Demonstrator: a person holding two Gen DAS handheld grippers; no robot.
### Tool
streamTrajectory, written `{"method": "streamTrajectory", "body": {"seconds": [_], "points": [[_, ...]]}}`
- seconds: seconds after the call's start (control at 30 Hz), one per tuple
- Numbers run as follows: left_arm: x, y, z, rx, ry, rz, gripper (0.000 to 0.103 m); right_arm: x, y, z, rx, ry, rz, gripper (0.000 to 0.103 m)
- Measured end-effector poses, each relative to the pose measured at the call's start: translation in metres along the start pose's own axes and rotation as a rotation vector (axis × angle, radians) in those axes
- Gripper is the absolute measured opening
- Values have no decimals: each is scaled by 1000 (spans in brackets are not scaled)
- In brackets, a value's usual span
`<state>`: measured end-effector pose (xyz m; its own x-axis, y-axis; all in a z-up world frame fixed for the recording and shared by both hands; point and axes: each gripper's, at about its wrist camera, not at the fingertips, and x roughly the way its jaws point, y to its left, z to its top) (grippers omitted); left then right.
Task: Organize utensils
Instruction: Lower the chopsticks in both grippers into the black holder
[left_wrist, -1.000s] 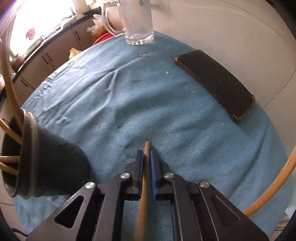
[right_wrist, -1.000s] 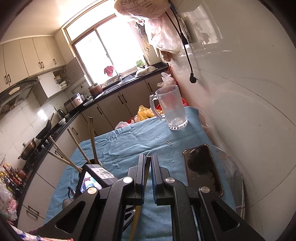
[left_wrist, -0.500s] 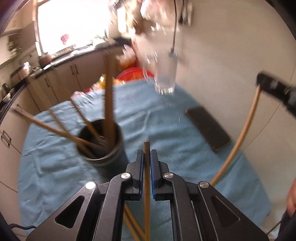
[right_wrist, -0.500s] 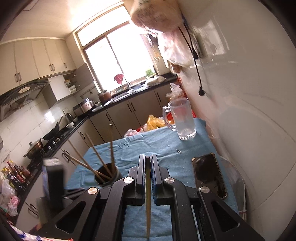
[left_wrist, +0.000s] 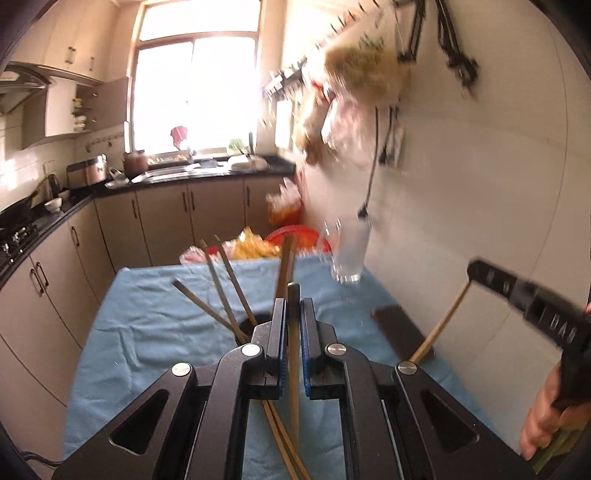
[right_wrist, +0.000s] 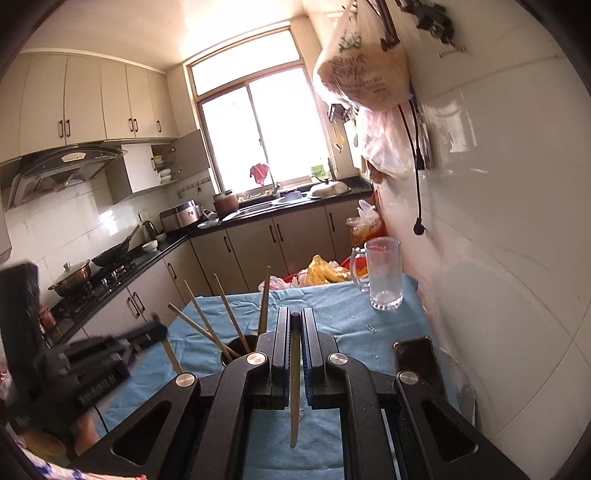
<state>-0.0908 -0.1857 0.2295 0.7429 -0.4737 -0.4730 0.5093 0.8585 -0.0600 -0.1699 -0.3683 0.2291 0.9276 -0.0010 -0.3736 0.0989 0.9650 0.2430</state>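
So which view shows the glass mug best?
The right wrist view: the glass mug is sharp there, handle visible, standing upright on the blue cloth. In the left wrist view it is a motion-blurred smear.

The left tool (left_wrist: 293, 317) is black with blue pads. The chopstick (left_wrist: 293, 373) in it is light brown. The cloth (left_wrist: 147, 332) on the table is plain light blue. The holder (right_wrist: 240, 345) is black, the phone (right_wrist: 419, 365) dark, the mug (right_wrist: 384, 275) clear.
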Motion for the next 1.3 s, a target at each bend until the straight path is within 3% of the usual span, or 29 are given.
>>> {"method": "streamTrajectory", "body": {"seconds": [0.4,0.73,0.93,1.3], "points": [[-19,46,57,-146,-128,47,6,10,27,34,-53,-43,36,6],[-5,52,99,-149,-224,81,6,52,47,74,-30,-95,94,6],[30,47,98,-112,-181,100,6,88,56,73,-38,-85,88,6],[95,56,58,-101,-34,119,6,148,46,35,-25,53,65,6]]}}
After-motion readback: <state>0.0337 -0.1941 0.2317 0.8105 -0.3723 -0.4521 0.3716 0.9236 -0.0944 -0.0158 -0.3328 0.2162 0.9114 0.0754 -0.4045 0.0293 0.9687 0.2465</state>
